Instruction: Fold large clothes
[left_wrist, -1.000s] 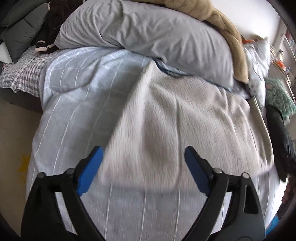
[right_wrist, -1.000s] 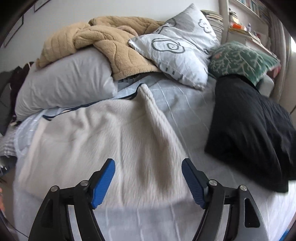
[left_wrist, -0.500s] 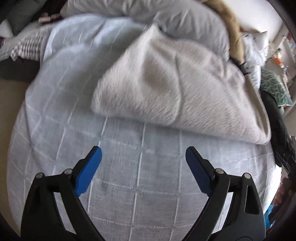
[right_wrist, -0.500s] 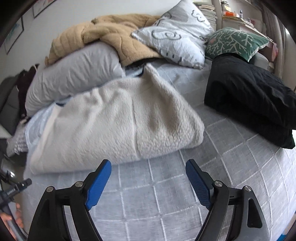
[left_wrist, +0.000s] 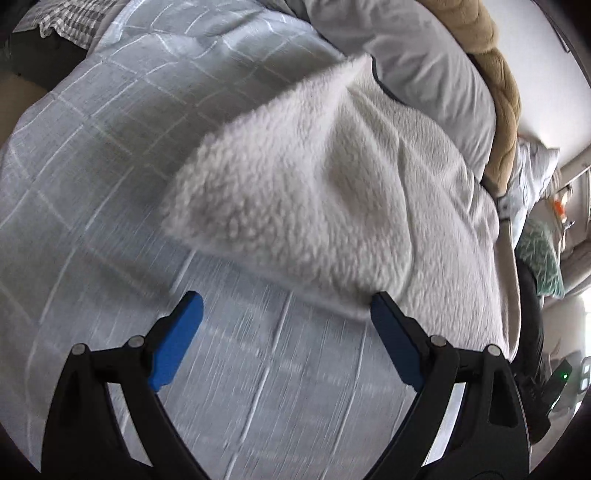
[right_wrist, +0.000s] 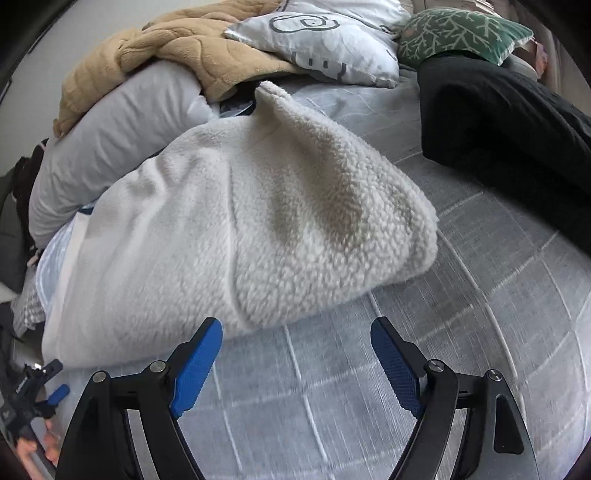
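A cream fleece garment lies folded on the grey checked bedspread; it also shows in the right wrist view. My left gripper is open and empty, just in front of the garment's near edge, its right fingertip by the fleece. My right gripper is open and empty, just short of the garment's near right corner. The left gripper also shows in the right wrist view at the far left edge.
A grey pillow, a tan blanket, a printed pillow and a green patterned cushion are piled at the head of the bed. A black garment lies to the right. The bed's left edge drops off.
Both grippers have drawn back off the fleece garment toward the near side of the bed and stayed open. The garment now lies ahead of the fingers instead of under them.
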